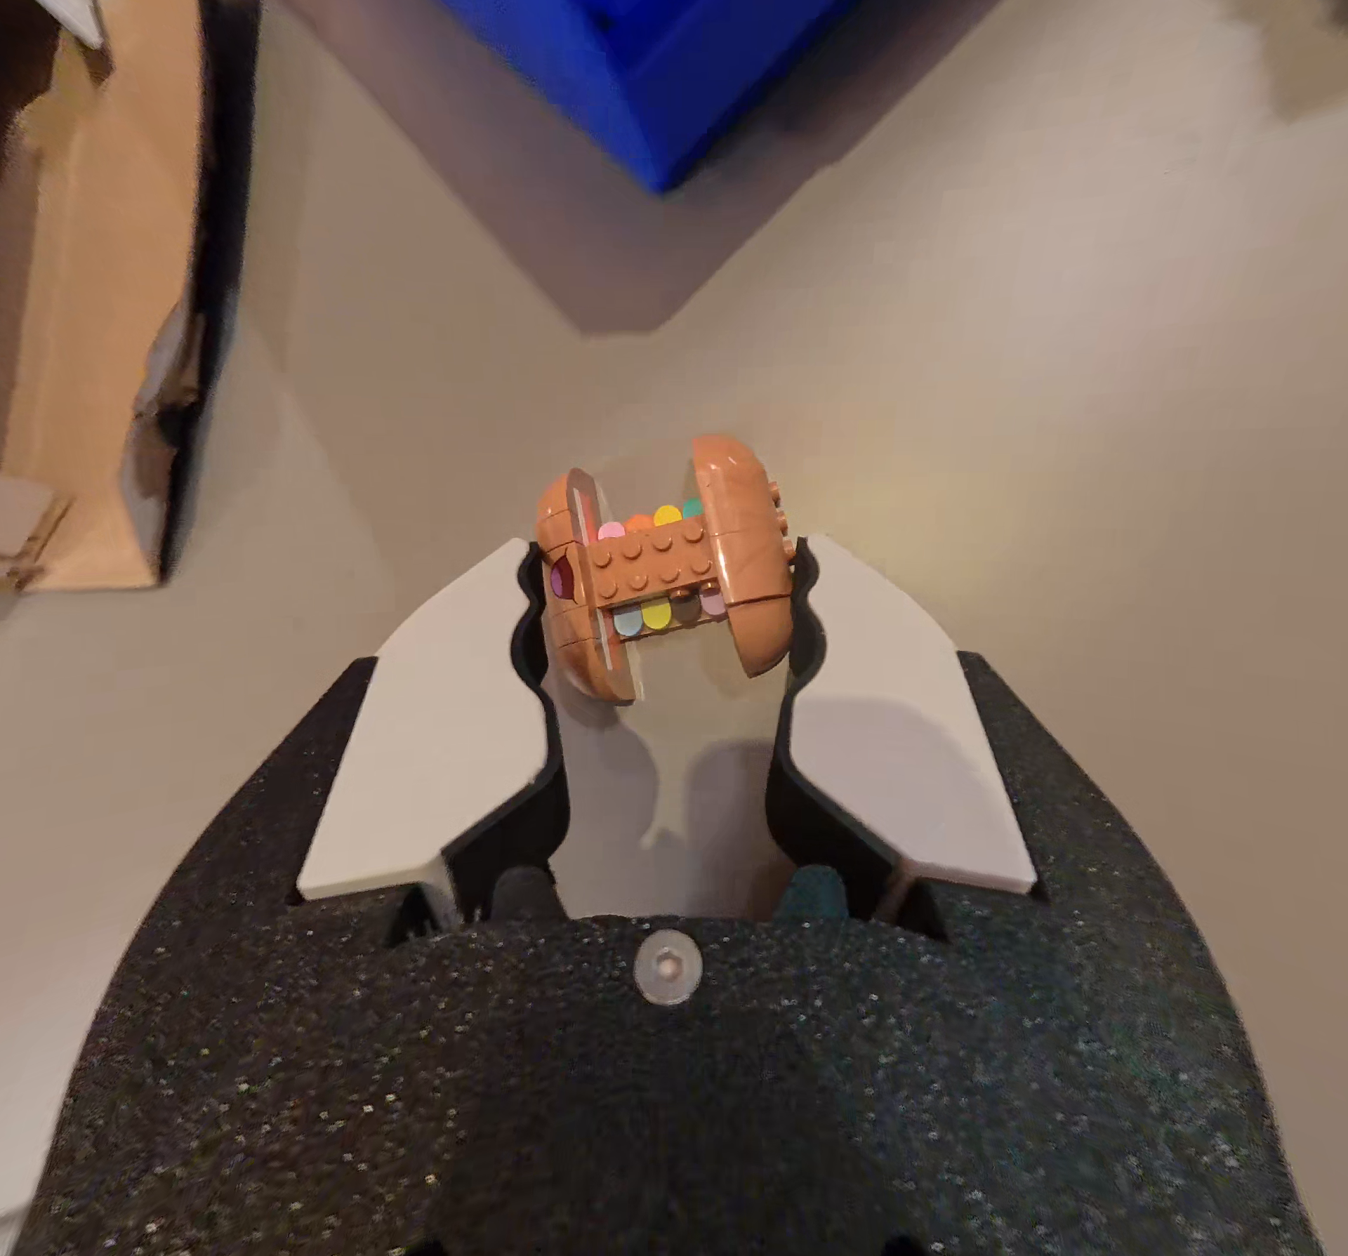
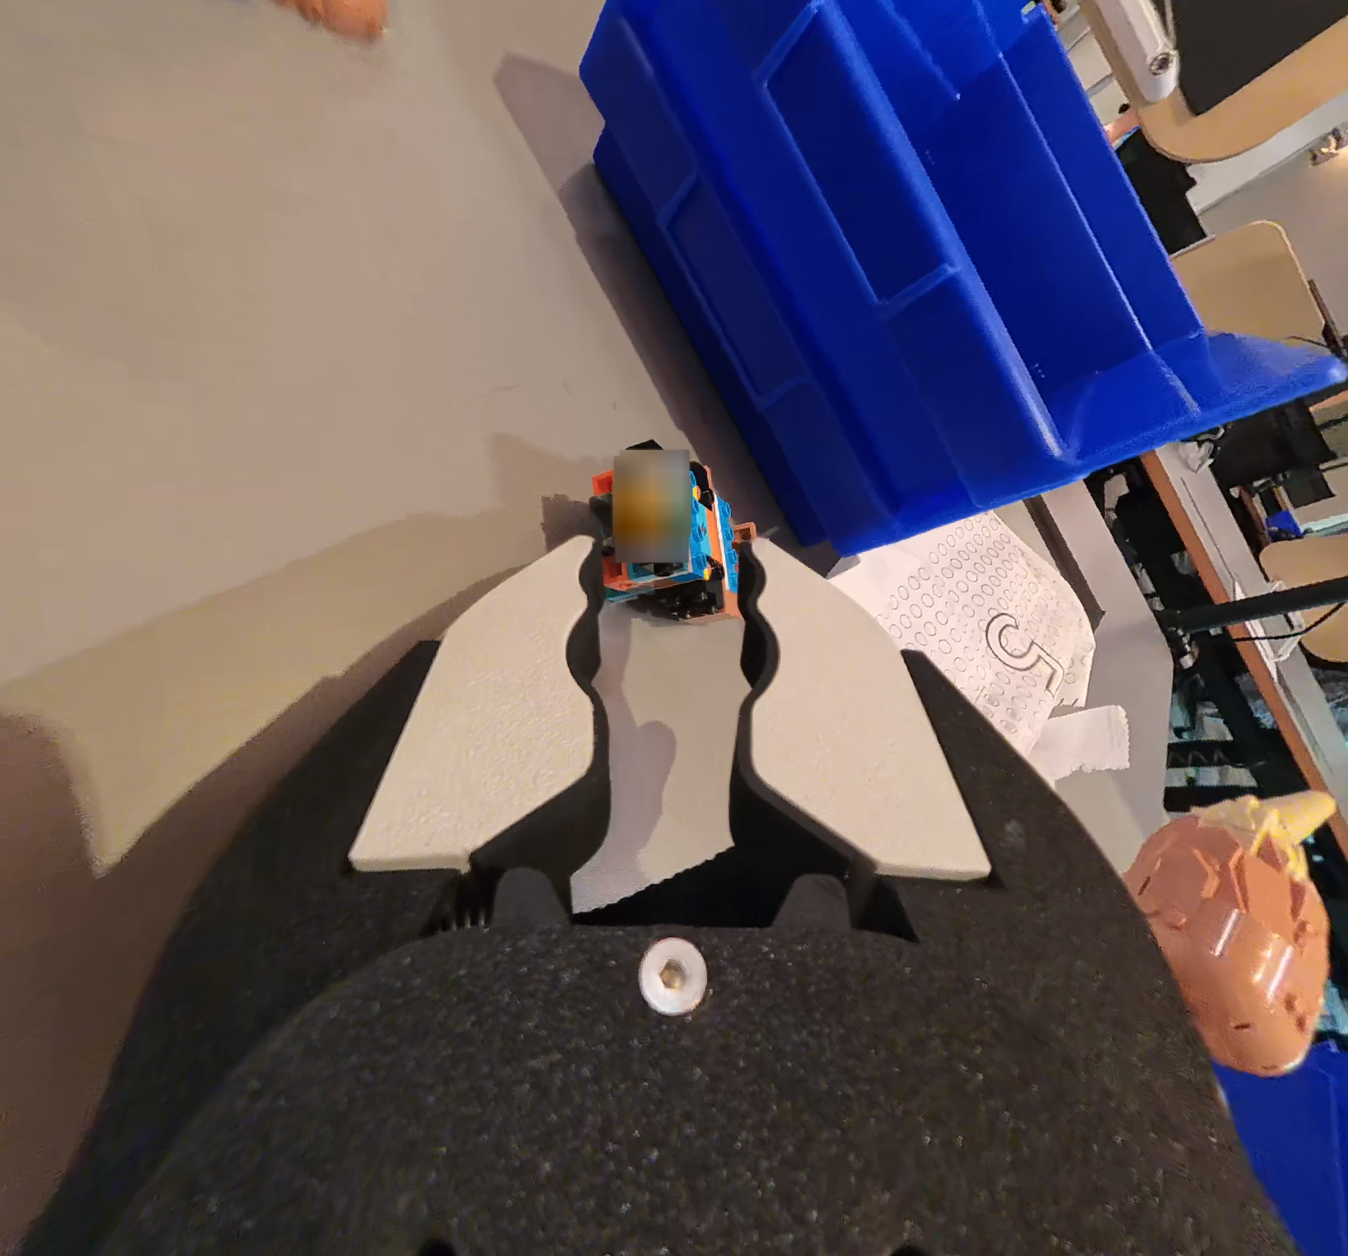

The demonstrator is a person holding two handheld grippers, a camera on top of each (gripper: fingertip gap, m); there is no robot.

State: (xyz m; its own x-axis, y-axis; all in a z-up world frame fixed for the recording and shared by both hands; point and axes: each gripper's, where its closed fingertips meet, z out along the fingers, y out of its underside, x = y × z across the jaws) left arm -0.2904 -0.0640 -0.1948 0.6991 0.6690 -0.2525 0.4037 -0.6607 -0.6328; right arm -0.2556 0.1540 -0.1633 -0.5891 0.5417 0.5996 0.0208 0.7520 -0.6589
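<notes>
1. Left gripper (image 1: 665, 550): the jaws pinch a tan brick model (image 1: 642, 568) at their tips. The model has two rounded end discs joined by a studded bar, with small coloured tiles along the bar. Each jaw bears on the outer face of one disc.
2. The model appears to hang clear of the bench (image 1: 1021, 418), judging by the shadow below the jaws. Contact with the bench cannot be ruled out from this view.
3. Grip advice, left: the contact sits only at the jaw tips, so the hold is shallow. Keep the squeeze steady and along the bar's axis. Side load on a disc is likely to pop it off its studs.
4. Right gripper (image 2: 667, 550): the jaws pinch a small blue, orange and black brick assembly (image 2: 671, 597), also at the tips. It is just beside the near corner of the blue bin (image 2: 875, 236).
5. Grip advice, right: hold the assembly square between the jaws and keep it off the bin wall.
6. Surroundings: a cardboard box (image 1: 95, 273) lies at far left. A white perforated sheet (image 2: 985, 608) lies right of the bin. A brown brick figure (image 2: 1233, 944) sits at near right.
</notes>
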